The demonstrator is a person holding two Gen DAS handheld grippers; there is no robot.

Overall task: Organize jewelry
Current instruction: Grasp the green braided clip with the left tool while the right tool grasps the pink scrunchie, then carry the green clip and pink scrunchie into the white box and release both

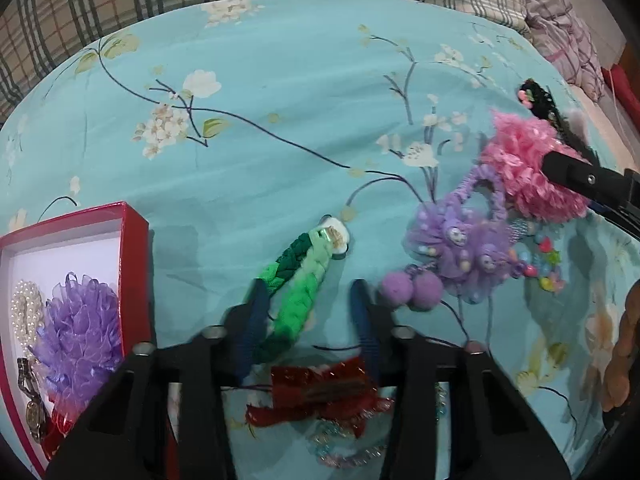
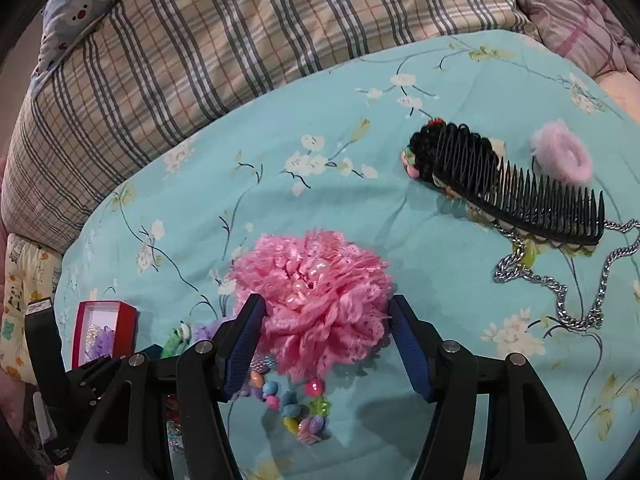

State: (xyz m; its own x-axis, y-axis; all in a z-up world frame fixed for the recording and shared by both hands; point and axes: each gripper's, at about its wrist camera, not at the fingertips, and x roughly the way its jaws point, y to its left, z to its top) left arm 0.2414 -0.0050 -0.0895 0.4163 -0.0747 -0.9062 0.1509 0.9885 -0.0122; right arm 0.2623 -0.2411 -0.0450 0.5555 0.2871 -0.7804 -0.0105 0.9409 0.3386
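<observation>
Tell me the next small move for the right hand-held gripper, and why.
Probably close the right hand-held gripper on the pink lace flower. Its jaws stand open on either side of the flower without visibly pressing it, and the red box, already holding a purple flower, waits to the left.

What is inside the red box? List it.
The red box holds a purple ruffled scrunchie, a pearl piece, a wristwatch and something red at its near end. The left gripper hides the rest.
</observation>
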